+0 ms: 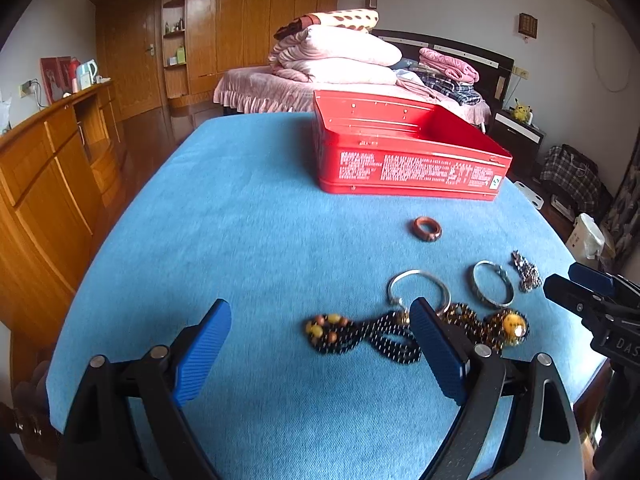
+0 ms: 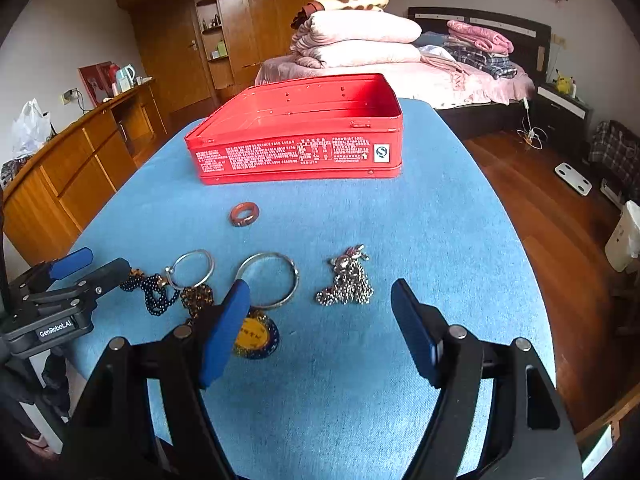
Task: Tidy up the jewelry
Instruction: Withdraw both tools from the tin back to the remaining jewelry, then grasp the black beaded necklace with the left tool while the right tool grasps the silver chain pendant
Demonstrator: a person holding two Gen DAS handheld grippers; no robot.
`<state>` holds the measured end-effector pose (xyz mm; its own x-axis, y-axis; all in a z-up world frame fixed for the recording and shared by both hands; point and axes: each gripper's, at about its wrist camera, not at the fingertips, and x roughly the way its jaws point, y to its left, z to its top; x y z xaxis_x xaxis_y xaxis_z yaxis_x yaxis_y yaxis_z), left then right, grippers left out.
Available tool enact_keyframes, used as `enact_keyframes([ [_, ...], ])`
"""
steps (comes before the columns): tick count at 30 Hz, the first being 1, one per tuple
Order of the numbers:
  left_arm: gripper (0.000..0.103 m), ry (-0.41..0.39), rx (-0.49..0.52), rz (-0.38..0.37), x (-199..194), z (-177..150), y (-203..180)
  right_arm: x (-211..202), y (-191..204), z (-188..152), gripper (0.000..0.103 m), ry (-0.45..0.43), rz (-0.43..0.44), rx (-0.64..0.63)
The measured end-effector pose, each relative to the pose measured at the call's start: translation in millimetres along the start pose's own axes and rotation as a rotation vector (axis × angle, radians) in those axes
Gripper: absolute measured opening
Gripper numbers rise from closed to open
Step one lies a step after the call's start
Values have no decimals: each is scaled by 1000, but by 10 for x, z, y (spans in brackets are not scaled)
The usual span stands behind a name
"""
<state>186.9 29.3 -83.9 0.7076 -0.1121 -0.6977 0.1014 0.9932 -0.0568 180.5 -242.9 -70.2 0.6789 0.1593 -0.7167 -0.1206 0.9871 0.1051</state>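
An open red tin box (image 1: 404, 152) (image 2: 300, 136) stands at the far side of the blue cloth table (image 1: 240, 220) (image 2: 440, 220). In front of it lie a brown ring (image 1: 427, 229) (image 2: 244, 214), two silver bangles (image 1: 418, 290) (image 1: 493, 283) (image 2: 191, 269) (image 2: 269, 280), a black beaded necklace (image 1: 368, 334) (image 2: 154, 292), an amber-bead necklace with a yellow pendant (image 1: 506, 326) (image 2: 254, 336), and a silver chain (image 1: 526, 272) (image 2: 347, 280). My left gripper (image 1: 320, 344) is open, just above the near table, left of the beads. My right gripper (image 2: 320, 320) is open, near the silver chain.
A wooden sideboard (image 1: 48, 168) runs along the left. A bed with folded quilts (image 1: 340, 56) (image 2: 360, 36) stands behind the table. Wooden floor with a scale (image 2: 573, 178) and a white bin (image 2: 624, 236) lies to the right.
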Motion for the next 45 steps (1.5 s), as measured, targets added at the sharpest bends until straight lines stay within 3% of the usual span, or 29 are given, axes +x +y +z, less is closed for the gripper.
enact_keyframes([
  [8, 89, 36, 3, -18, -1, -151, -77, -16, -33, -91, 71, 14, -1, 9],
  [25, 88, 78, -25, -25, 272, -104, -148, -27, -92, -104, 71, 3, 0, 17],
  [32, 52, 68, -13, -54, 248, -84, -116, 13, -80, -108, 71, 10, 1, 18],
  [40, 45, 53, -22, -74, 260, -61, -44, 101, -114, -76, 71, 17, 14, 29],
  [45, 45, 45, -55, -47, 263, -43, 75, 222, -187, -27, 62, 33, 16, 47],
])
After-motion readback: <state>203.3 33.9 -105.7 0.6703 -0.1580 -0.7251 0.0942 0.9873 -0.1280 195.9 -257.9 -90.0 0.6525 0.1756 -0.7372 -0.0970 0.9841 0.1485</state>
